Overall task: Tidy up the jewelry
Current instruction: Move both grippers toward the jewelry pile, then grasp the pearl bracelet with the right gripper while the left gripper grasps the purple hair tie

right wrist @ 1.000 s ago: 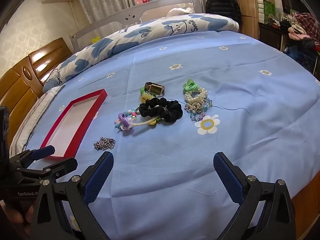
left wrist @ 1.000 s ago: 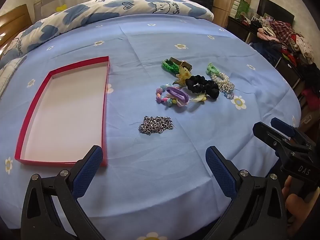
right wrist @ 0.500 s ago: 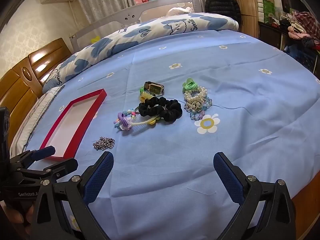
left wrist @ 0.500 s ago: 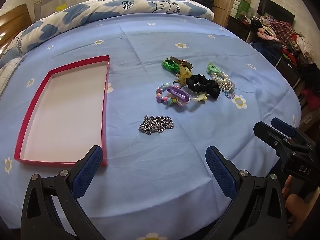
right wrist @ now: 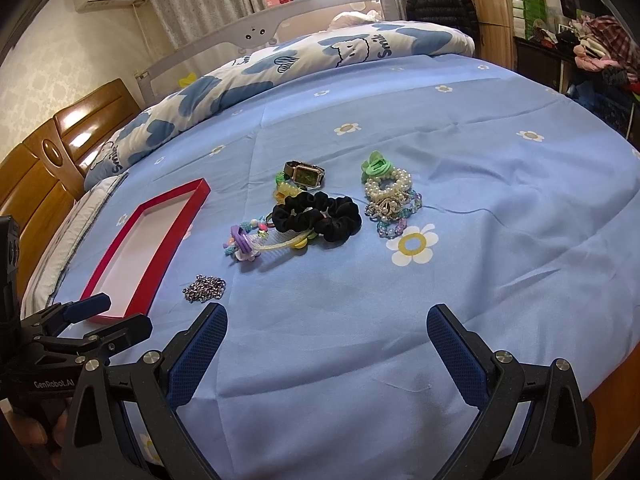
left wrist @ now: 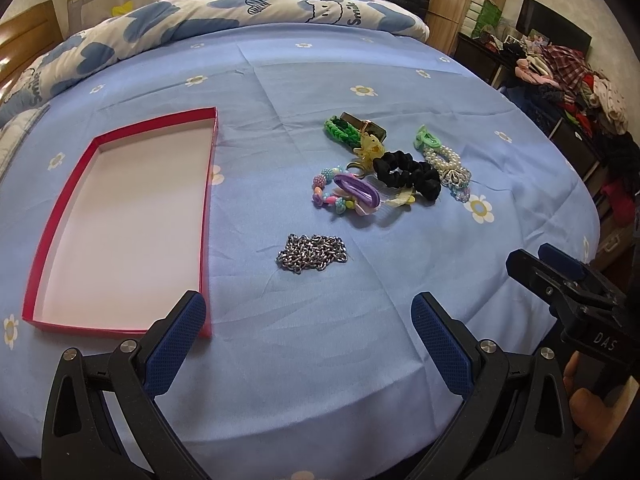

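Observation:
An empty red tray with a white floor lies on the blue bedsheet at the left. A silver chain lies bunched between the tray and a heap of jewelry: black scrunchie, purple clip on a bead bracelet, green band, watch, pearl bracelet. My left gripper hovers open just short of the chain. My right gripper is open over bare sheet near the front edge. Neither holds anything.
A folded blue-and-white quilt runs along the far side of the bed. A wooden headboard stands at the left. Clothes are heaped on a dark cabinet at the right. The bed's front edge drops off just under both grippers.
Both views have crept slightly forward towards the jewelry. Nothing on the bed has moved and both grippers stay open.

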